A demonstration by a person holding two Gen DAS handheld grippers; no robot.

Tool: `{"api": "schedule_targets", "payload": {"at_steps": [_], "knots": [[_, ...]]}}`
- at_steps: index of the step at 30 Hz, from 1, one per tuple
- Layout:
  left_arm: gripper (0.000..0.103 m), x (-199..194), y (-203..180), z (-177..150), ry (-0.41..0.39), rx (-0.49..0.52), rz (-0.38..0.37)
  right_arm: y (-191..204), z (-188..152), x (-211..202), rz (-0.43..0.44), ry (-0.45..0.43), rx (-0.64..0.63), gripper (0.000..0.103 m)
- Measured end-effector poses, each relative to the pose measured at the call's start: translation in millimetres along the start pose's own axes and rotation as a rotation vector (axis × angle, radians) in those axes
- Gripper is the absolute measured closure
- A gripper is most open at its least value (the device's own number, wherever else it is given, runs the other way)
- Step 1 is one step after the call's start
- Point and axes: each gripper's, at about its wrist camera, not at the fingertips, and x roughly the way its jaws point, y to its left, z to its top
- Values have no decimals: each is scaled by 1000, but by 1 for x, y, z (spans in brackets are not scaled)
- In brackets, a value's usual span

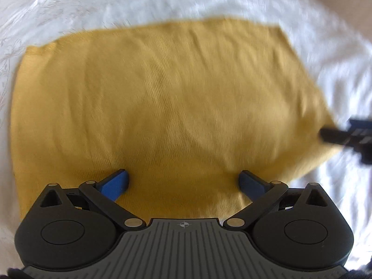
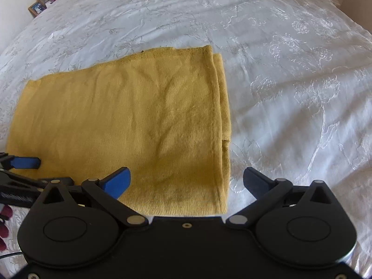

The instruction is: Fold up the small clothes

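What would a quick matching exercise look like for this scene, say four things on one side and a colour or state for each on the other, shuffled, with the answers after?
Things:
1. folded garment
2. bedspread
3. left tool
4. picture frame

Colours or states:
A. white, with a floral pattern
B. open, over the yellow cloth
C. mustard yellow, lying flat with layered edges on one side
D. standing beside the bed, at the far left in the right wrist view

Pairs: 1-C, 2-A, 3-B, 4-D
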Motion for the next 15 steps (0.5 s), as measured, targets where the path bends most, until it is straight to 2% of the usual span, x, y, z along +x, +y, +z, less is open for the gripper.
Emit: {"api": "schedule_targets", "payload": {"at_steps": [2, 3, 8, 15], "knots": [[0, 3, -12, -5, -9, 59, 57, -1, -5, -2, -8, 4, 7, 1], [0, 3, -14, -5, -4, 53, 67, -1, -7, -2, -12, 5, 11, 0], [0, 6, -11, 0, 33, 33, 65, 3, -8, -1, -26, 5, 9, 0], [0, 7, -12, -1, 26, 29, 78, 10, 0, 16, -26, 26, -38, 0]]}}
